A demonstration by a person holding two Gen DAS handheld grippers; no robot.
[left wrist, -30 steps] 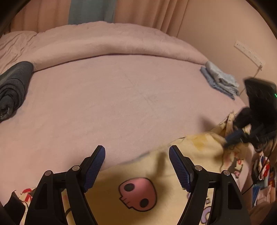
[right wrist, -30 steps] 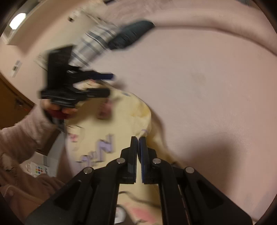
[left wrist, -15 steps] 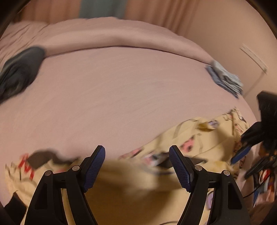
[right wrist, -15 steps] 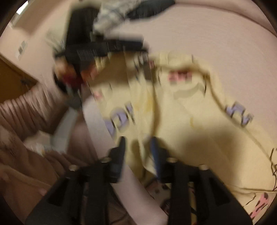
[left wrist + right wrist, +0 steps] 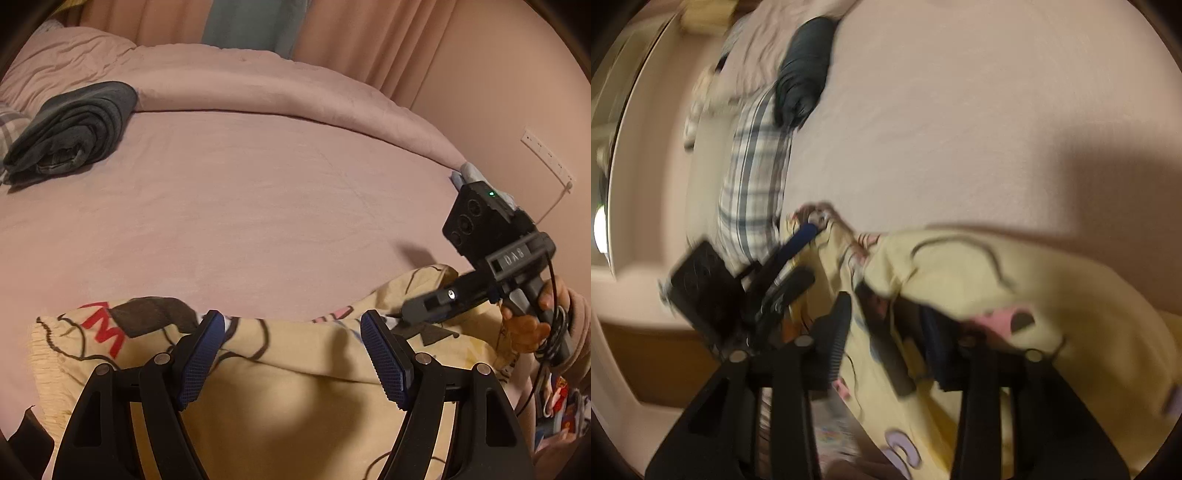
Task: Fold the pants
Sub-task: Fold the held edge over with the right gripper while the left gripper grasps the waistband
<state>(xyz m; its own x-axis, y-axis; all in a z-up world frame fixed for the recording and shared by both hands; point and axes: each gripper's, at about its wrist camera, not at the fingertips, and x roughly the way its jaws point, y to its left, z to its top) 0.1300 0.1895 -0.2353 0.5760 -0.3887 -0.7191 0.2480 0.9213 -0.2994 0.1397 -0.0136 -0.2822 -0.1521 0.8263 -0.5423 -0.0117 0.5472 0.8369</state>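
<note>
The pants [image 5: 280, 406] are soft matt yellow printed cloth; the bed [image 5: 258, 206] sheet is smooth matt pink fabric; the left hand-held gripper [image 5: 291, 354] is matt black plastic with ribbed blue pads [image 5: 201, 363].

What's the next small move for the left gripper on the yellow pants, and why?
Probably lower the left gripper and close on the yellow printed pants: its jaws stand open above the bunched cloth, holding nothing. The right gripper is open too, so the pants lie unheld on the pink bed.

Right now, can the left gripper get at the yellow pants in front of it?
Probably yes. The left gripper is open just over the yellow pants, and nothing lies between its fingers and the cloth.
</note>
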